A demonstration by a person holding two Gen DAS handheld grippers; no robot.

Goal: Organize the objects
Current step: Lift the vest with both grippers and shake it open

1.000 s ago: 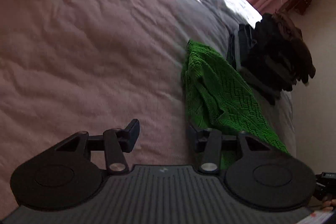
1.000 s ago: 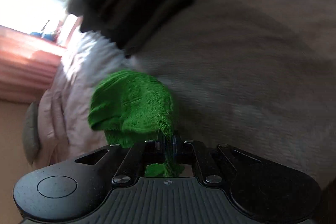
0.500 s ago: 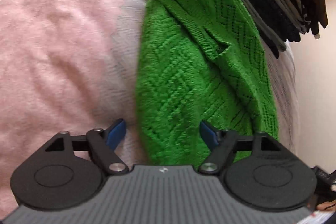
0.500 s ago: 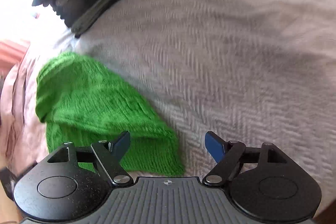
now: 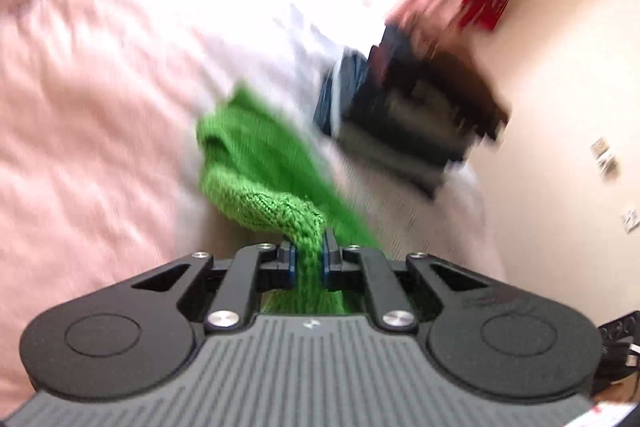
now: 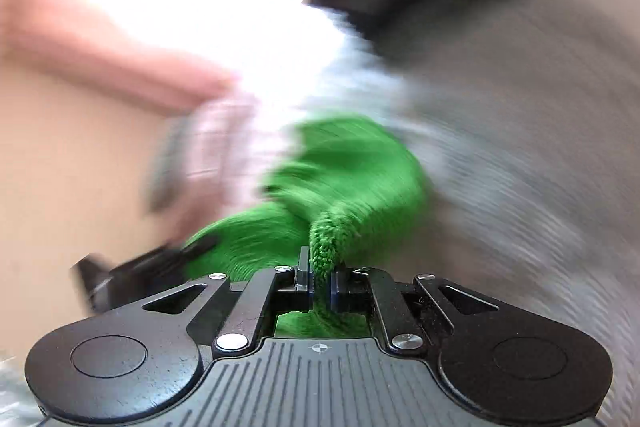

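Green sweater [image 5: 256, 163] — pinched between both grippers' fingers [image 5: 287, 259].

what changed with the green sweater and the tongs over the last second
Half a second ago both tongs were open over the green sweater lying on the bed. Now the left tongs and right tongs are each shut on a bunch of its knit, and both views blur with motion. The dark clothes pile stays on the bed.

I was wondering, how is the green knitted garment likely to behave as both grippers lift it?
Probably floppy: the green knitted garment bunches where the left gripper and right gripper pinch it. It will likely sag between them. The chunky knit looks unlikely to slip, though it may stretch.
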